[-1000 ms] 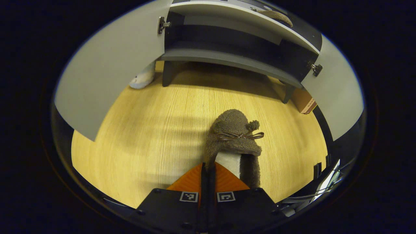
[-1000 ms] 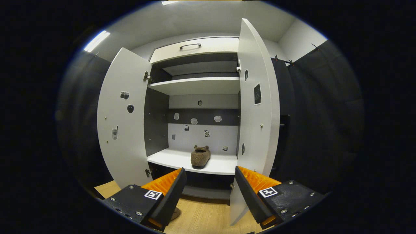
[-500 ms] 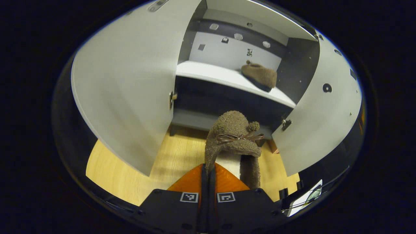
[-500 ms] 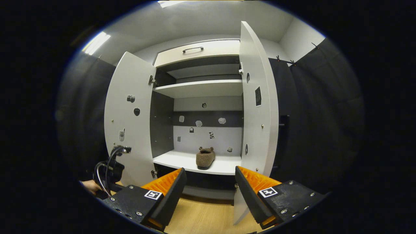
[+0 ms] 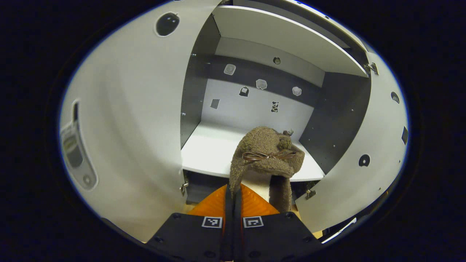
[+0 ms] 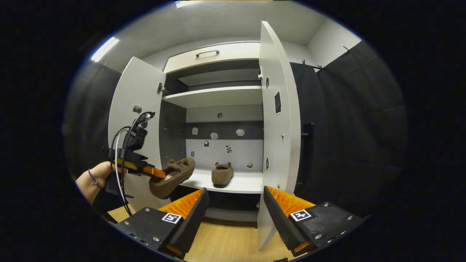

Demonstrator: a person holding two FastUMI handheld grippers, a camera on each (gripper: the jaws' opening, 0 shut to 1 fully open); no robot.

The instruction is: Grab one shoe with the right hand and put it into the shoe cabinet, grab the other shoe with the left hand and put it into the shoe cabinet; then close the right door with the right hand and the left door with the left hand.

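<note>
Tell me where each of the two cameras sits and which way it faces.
Left gripper view: rides on the left gripper, close to the shoe cabinet, facing its lower shelf; its own fingers pinch the held slipper.
Right gripper view: rides on the right gripper, farther back, facing the whole open cabinet; its own open fingers show, plus the person's left hand.
Shared: the cabinet, both open doors, the lower shelf, the held slipper.
</note>
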